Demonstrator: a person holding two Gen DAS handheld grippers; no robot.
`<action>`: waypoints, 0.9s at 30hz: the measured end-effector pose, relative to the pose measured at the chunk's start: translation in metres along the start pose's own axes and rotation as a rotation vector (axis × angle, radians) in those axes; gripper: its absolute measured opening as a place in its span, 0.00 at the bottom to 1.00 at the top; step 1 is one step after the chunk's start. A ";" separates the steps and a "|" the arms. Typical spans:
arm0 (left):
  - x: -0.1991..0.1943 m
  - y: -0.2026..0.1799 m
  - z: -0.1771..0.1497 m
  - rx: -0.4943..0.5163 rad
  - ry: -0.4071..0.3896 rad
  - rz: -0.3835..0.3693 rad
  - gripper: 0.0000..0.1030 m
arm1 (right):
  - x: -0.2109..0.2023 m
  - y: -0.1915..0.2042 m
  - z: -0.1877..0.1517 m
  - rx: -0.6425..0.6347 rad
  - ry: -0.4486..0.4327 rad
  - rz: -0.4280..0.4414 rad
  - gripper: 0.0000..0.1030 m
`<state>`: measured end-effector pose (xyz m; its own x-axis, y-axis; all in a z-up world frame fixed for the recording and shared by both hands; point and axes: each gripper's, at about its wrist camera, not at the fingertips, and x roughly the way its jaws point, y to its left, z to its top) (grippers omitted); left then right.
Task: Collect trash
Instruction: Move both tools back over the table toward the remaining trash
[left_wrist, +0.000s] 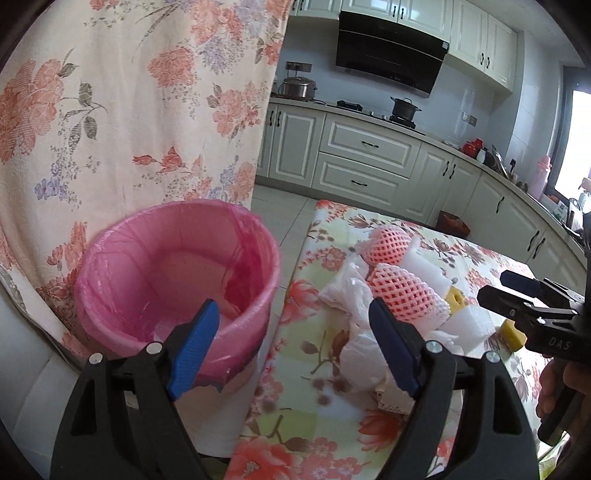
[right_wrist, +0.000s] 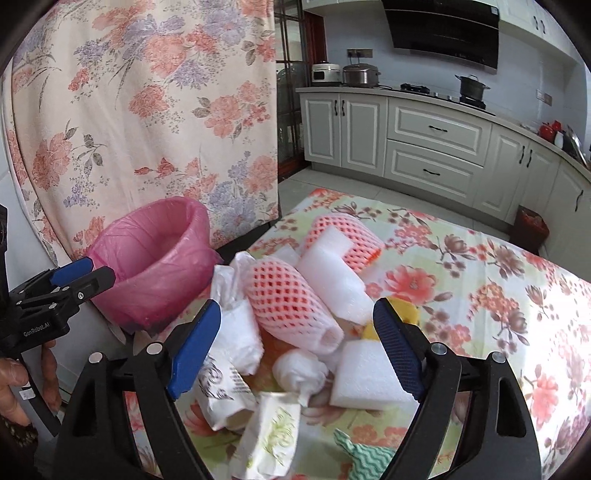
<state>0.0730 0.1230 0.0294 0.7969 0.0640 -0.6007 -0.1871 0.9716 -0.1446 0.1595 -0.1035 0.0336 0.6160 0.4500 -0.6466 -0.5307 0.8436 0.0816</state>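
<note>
A pink bin lined with a pink bag (left_wrist: 177, 273) stands left of the floral table; it also shows in the right wrist view (right_wrist: 155, 266). A heap of trash lies on the table: pink foam nets (right_wrist: 291, 306), white foam blocks (right_wrist: 369, 373), crumpled white bags (right_wrist: 240, 332), paper wrappers (right_wrist: 273, 435) and yellow pieces (right_wrist: 404, 308). My left gripper (left_wrist: 295, 350) is open and empty, between the bin and the heap. My right gripper (right_wrist: 295, 350) is open and empty, just above the heap. In the left wrist view the nets (left_wrist: 402, 291) lie right of the fingers.
The table has a floral cloth (right_wrist: 480, 295). A floral curtain (left_wrist: 129, 110) hangs behind the bin. Kitchen cabinets (left_wrist: 362, 158) and a stove with a pot line the far wall. A small dark bin (right_wrist: 530, 227) stands on the floor. A green patterned cloth (right_wrist: 365, 454) lies near the table's front.
</note>
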 end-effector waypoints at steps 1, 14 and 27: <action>0.001 -0.008 -0.003 0.015 0.010 -0.010 0.78 | -0.002 -0.006 -0.006 0.009 0.005 -0.007 0.79; 0.023 -0.080 -0.035 0.104 0.142 -0.133 0.81 | -0.011 -0.062 -0.070 0.107 0.106 -0.094 0.79; 0.055 -0.097 -0.051 0.143 0.242 -0.140 0.82 | 0.000 -0.085 -0.106 0.149 0.187 -0.127 0.80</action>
<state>0.1055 0.0208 -0.0293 0.6464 -0.1120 -0.7547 0.0116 0.9905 -0.1370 0.1431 -0.2062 -0.0538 0.5467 0.2880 -0.7862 -0.3563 0.9297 0.0928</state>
